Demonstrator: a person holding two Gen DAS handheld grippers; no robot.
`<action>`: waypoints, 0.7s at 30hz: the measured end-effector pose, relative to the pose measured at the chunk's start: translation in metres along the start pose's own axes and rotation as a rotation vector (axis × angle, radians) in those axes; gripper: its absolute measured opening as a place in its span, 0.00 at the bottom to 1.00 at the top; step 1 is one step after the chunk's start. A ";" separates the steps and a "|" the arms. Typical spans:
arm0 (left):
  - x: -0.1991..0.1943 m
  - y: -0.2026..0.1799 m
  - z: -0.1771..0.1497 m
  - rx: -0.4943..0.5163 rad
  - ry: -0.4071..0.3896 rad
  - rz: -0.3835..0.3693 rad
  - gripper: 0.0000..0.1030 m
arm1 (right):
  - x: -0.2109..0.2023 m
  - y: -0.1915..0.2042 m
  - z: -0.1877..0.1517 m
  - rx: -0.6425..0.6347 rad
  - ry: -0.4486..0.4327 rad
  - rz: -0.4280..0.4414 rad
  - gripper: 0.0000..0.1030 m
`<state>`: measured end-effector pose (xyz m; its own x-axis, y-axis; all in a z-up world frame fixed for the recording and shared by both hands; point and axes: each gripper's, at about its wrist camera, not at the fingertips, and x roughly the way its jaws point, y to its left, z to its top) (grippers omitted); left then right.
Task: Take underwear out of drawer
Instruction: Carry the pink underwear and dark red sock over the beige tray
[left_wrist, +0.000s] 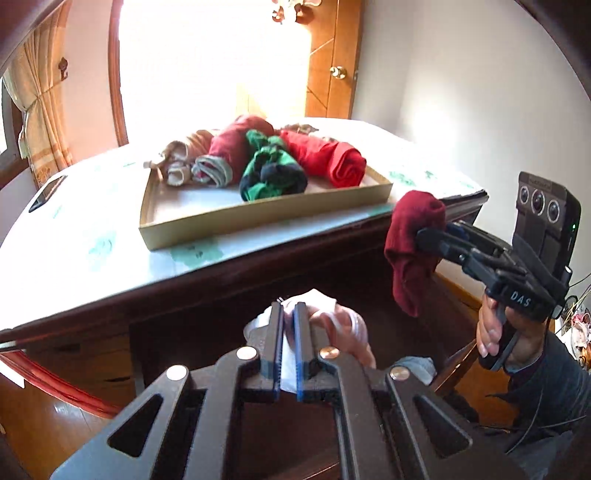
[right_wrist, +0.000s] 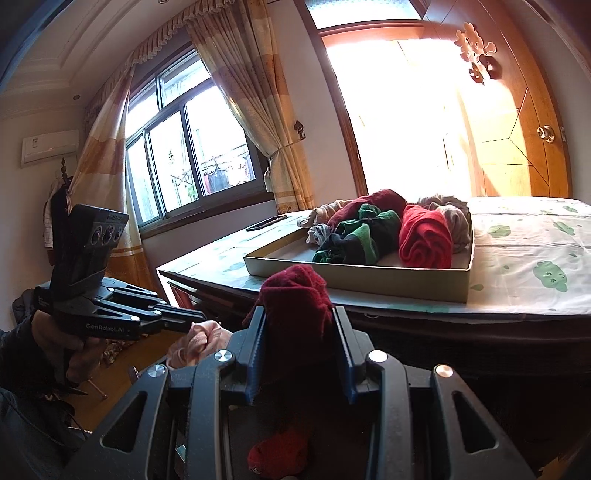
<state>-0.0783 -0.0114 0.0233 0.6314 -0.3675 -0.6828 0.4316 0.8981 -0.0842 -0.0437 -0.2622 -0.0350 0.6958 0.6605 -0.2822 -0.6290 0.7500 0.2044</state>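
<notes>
Nearest, left gripper (left_wrist: 289, 317): jaws pressed almost together on a pale pink-and-white underwear piece (left_wrist: 334, 325), cloth bunched past the fingertips and spilling to the right, lifted in front of the dark wooden furniture front (left_wrist: 207, 295). Seen from the right wrist view, same pale piece (right_wrist: 201, 341) pinched at the tips of the left gripper (right_wrist: 194, 325), person's hand (right_wrist: 74, 347) wrapped round the handle.

Just beyond, right gripper (right_wrist: 299, 325): jaws partly apart and clamped on a dark red underwear piece (right_wrist: 295, 302), top bunched above the fingers, rest hanging down between them. In the left wrist view, that dark red piece (left_wrist: 412, 236) dangling from the right gripper (left_wrist: 424, 236), off the corner of the bed, hand (left_wrist: 491, 332) and dark sleeve (left_wrist: 546, 373) below.

Further on, bed (left_wrist: 74, 236) under a white sheet with green prints. On it a shallow cardboard tray (left_wrist: 258, 218), holding rolled garments: beige roll (left_wrist: 184, 158), maroon roll (left_wrist: 231, 151), green-and-black roll (left_wrist: 271, 173), bright red roll (left_wrist: 332, 158).

Drawer itself not clearly made out.

Farthest, curtained window (right_wrist: 184, 147), bright doorway (right_wrist: 391, 122), wooden door (right_wrist: 517, 147).
</notes>
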 end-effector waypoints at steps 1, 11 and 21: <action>0.000 0.001 0.004 0.002 -0.017 0.000 0.02 | -0.001 0.000 0.003 -0.004 -0.004 -0.004 0.35; -0.047 0.016 0.084 0.043 -0.190 0.074 0.02 | -0.001 -0.002 0.043 -0.028 -0.042 -0.011 0.35; -0.039 0.046 0.152 0.030 -0.247 0.136 0.02 | 0.011 -0.008 0.092 -0.033 -0.073 -0.031 0.35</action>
<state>0.0147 0.0074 0.1556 0.8211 -0.2955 -0.4884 0.3491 0.9369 0.0200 0.0009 -0.2571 0.0462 0.7374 0.6390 -0.2190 -0.6174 0.7691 0.1654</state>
